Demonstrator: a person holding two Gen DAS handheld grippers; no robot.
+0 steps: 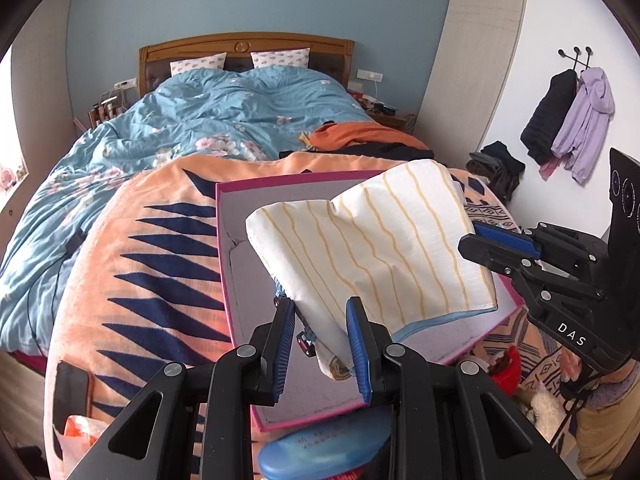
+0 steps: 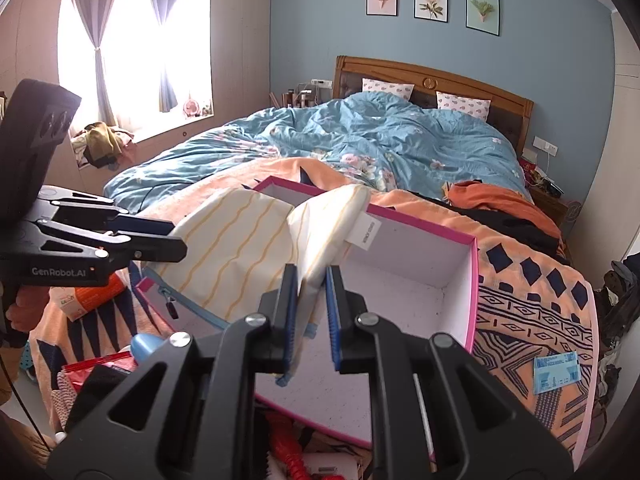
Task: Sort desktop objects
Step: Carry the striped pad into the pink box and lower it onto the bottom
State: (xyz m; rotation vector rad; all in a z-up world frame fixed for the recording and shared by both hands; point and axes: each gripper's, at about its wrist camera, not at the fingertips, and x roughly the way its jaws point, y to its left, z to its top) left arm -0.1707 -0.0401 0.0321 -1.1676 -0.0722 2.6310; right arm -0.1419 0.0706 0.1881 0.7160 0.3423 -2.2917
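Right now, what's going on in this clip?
A person is holding a gripper in each hand and carrying a white pouch with yellow wavy stripes over an open pink-edged box that sits on an orange blanket on the bed. The left gripper has its jaws clamped on one end of the pouch, near the zipper, and the right gripper pinches the other end. The pouch hangs between them above the box, not yet set down inside.
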